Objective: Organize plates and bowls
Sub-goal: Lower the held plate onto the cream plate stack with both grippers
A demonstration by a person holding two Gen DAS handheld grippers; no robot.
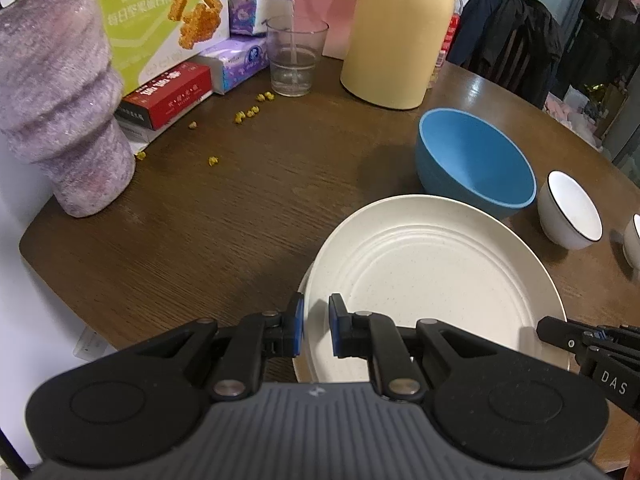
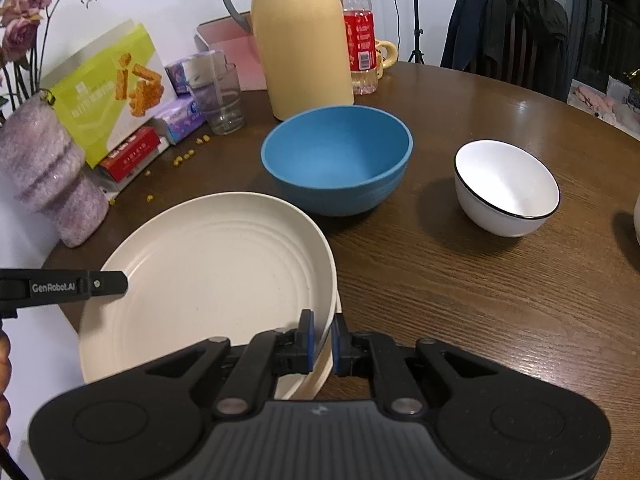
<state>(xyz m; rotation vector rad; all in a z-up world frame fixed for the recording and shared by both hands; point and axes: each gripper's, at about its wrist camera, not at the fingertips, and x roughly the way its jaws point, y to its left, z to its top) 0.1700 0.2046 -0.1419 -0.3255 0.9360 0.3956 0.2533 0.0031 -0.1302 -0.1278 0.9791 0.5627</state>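
Observation:
A cream plate (image 1: 432, 272) (image 2: 208, 272) is held by both grippers just above the brown table (image 1: 224, 216). My left gripper (image 1: 316, 326) is shut on its left rim, and my right gripper (image 2: 323, 338) is shut on its right rim. The edge of a second cream plate (image 2: 316, 384) shows right under it. Beyond the plate stands a blue bowl (image 1: 476, 160) (image 2: 336, 160). To its right is a white bowl with a black rim (image 1: 570, 210) (image 2: 506, 186). Another white bowl (image 1: 634, 240) is cut off at the right edge.
At the back stand a yellow thermos jug (image 2: 300, 40), a glass (image 1: 294, 60), a bottle (image 2: 360, 36), snack and tissue boxes (image 1: 164, 20) and a purple vase (image 1: 60, 92). Small yellow crumbs (image 1: 244, 116) lie on the table. A chair with dark clothes (image 2: 516, 28) is behind.

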